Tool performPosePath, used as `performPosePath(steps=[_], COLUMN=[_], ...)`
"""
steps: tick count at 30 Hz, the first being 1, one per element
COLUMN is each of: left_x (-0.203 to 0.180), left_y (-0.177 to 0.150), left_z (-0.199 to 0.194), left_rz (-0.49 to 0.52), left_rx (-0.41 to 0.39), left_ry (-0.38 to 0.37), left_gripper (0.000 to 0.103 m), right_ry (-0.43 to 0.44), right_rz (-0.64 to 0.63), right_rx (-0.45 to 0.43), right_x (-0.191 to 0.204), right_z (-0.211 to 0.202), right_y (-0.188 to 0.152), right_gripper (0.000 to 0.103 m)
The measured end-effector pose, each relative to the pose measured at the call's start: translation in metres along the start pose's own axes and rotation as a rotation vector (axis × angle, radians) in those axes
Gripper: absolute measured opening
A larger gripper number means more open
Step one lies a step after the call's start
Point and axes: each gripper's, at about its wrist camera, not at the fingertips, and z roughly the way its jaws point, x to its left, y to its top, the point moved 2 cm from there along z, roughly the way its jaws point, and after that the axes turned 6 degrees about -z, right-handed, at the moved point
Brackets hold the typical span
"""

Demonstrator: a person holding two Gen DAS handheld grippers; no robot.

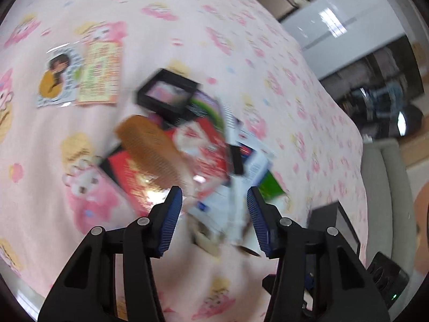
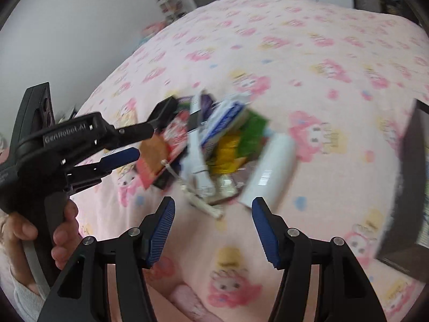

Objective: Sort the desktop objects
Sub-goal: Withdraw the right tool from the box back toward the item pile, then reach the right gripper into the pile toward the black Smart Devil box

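A blurred heap of small items lies on the pink cartoon cloth (image 1: 203,26). It holds a brown comb (image 1: 152,147), a black framed box (image 1: 166,94), red packets (image 1: 203,147), white and blue cartons (image 1: 249,161) and a green packet (image 2: 252,131). A white tube (image 2: 270,169) lies at the heap's right edge in the right wrist view. My left gripper (image 1: 214,196) is open and empty, just in front of the heap. It also shows in the right wrist view (image 2: 134,142). My right gripper (image 2: 213,204) is open and empty, just short of the heap.
Two flat cards (image 1: 80,75) lie apart on the cloth, far left of the heap. A dark box (image 2: 410,187) stands at the right edge of the cloth. A chair (image 1: 386,182) and floor lie beyond the table's right side.
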Motion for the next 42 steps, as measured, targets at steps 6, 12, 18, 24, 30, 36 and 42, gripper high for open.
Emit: performPosePath(steps=[6, 12, 18, 24, 30, 36, 42], left_x=[0.076, 0.096, 0.085, 0.071, 0.026, 0.022, 0.031], left_y=[0.025, 0.042, 0.035, 0.02, -0.003, -0.001, 0.006], left_z=[0.028, 0.035, 0.053, 0.058, 0.069, 0.066, 0.083], left_rz=[-0.279, -0.301, -0.243, -0.223, -0.111, -0.124, -0.126], left_rx=[0.062, 0.0, 0.072, 0.147, 0.312, 0.274, 0.271], left_ry=[-0.032, -0.043, -0.035, -0.07, -0.213, -0.188, -0.12], left_gripper=[0.051, 0.051, 0.052, 0.057, 0.059, 0.059, 0.06], right_ry=[0.104, 0.083, 0.08, 0.106, 0.152, -0.052, -0.187], right_rz=[-0.067, -0.044, -0.065, -0.062, -0.092, -0.112, -0.01], right_rx=[0.129, 0.143, 0.146, 0.08, -0.009, -0.054, -0.069], right_x=[0.039, 0.041, 0.049, 0.049, 0.048, 0.038, 0.0], right_z=[0.058, 0.088, 0.104, 0.088, 0.042, 0.033, 0.039], right_y=[0.006, 0.016, 0.022, 0.029, 0.034, 0.043, 0.053], right_gripper=[0.057, 0.057, 0.055, 0.041, 0.029, 0.029, 0.029])
